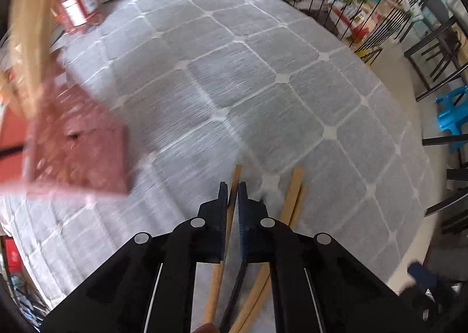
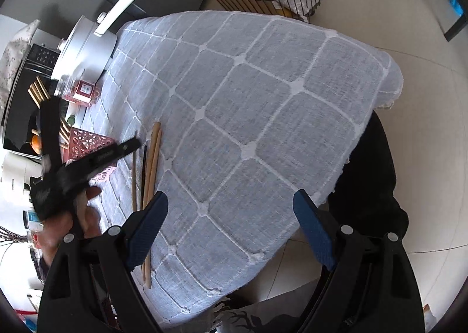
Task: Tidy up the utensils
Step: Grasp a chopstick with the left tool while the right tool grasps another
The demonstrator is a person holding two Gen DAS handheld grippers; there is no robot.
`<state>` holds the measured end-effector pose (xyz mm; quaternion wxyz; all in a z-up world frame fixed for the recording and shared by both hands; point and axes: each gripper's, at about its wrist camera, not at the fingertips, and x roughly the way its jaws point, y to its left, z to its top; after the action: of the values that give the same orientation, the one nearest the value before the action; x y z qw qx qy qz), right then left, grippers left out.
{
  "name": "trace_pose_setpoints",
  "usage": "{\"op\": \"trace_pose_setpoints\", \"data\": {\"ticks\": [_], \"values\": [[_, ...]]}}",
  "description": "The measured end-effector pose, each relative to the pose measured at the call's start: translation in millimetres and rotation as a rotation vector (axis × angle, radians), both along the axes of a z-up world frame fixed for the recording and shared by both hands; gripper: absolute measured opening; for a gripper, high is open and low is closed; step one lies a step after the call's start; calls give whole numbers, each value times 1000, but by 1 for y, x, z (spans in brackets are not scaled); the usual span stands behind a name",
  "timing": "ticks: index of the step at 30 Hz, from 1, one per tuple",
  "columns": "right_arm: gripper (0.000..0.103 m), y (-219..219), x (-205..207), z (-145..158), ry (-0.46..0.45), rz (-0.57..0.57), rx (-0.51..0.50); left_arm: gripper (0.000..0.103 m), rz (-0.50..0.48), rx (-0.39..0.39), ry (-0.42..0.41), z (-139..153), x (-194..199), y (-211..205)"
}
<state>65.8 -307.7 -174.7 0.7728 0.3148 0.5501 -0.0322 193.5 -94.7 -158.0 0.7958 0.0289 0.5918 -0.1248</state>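
One wooden chopstick [image 1: 234, 186] sits pinched between the nearly closed jaws of the left gripper [image 1: 233, 190], just above the tablecloth [image 1: 263, 69] beside the loose chopsticks [image 1: 294, 195]. The right gripper [image 2: 231, 210] hangs spread and empty. A thin, off-centre pinch could let the stick swivel or slip before reaching the pink basket [image 1: 79, 145].

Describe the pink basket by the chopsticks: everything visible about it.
The pink basket looks like plastic, its walls pierced with an ornate cut-out lattice, and it appears rectangular. It stands on the grey checked tablecloth near the table's left edge, beside the loose chopsticks lying on the cloth. Wooden sticks, probably more chopsticks, rise from it. The left hand-held gripper crosses in front, hiding part of its wall; whether they touch cannot be told. In the left wrist view it is motion-blurred.
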Motion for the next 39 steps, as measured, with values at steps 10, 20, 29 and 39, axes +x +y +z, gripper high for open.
{"op": "trace_pose_setpoints", "data": {"ticks": [10, 20, 29, 39], "values": [[72, 58, 63, -10, 36, 36, 27, 4, 52, -162, -187, 75, -76, 72], [40, 92, 93, -23, 101, 28, -68, 4, 61, -258, -271, 104, -99, 104], [13, 122, 101, -20, 50, 71, -211, 4, 67, -270, -296, 114, -112, 117], [0, 99, 68, 0, -60, 53, -79, 4, 85, -294, -344, 130, -126, 135]]}}
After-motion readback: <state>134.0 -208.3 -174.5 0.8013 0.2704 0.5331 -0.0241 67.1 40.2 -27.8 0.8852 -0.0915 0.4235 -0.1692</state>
